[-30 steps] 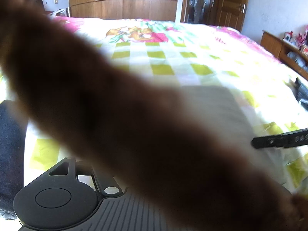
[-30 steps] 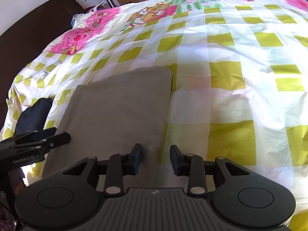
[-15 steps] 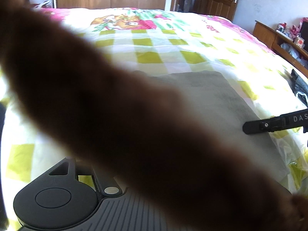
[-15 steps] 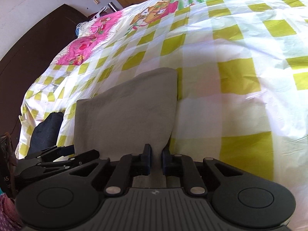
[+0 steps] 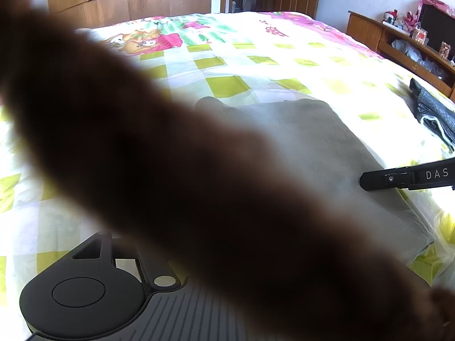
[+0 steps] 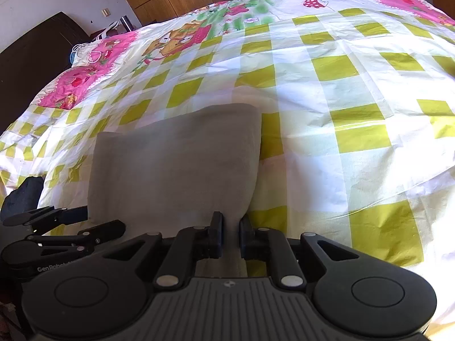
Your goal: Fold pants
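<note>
On bed (image 6: 341, 99): folded grey pants (image 6: 176, 164), right gripper (image 6: 231, 234) pinching near edge.

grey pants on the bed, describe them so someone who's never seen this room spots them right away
Start with the big bed under its yellow-and-white checked cover with pink cartoon borders. Near its close edge lies a flat, folded rectangle of plain cloth: the grey pants, their near corner pinched in the right gripper. They are the only plain, pale grey piece; the other clothes at the bed's edges are dark.
</note>
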### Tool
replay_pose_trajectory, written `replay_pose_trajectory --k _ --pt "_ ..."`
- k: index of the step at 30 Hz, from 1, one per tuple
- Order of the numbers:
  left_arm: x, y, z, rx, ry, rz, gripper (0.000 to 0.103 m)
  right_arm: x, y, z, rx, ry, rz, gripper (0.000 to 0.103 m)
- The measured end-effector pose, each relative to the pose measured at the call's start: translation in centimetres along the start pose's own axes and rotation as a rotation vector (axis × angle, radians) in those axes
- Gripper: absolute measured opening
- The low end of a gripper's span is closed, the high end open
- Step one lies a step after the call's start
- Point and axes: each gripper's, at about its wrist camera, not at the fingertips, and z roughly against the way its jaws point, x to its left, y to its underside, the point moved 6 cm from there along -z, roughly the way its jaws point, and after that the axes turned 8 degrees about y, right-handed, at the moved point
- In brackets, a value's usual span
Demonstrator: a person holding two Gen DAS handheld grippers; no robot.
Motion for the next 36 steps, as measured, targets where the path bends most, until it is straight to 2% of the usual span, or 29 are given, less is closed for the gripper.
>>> replay_pose_trajectory --k 5,12,17,22,36 --pt "-0.5 0.1 0.6 0.008 -0.048 -0.026 0.066 0.1 0.2 0.5 -0.024 0.02 0.004 0.033" --pt "-1.3 0.5 1.8 0.007 -0.096 -0.055 0.066 0.1 1.1 3.4 -0.094 0.098 0.081 0.033" --pt "-2.0 1.0 2.5 0.008 -0.113 -0.071 0.066 0.7 2.5 5.1 -0.141 0.088 0.101 0.033" --pt "-2.2 1.5 2.9 0.018 -0.13 -0.078 0.066 1.5 4.2 4.6 -0.095 0.073 0.123 0.033" --pt "-2.6 3.3 5.0 -0.016 -0.132 -0.036 0.067 4.3 6.0 6.3 -0.152 0.056 0.13 0.033"
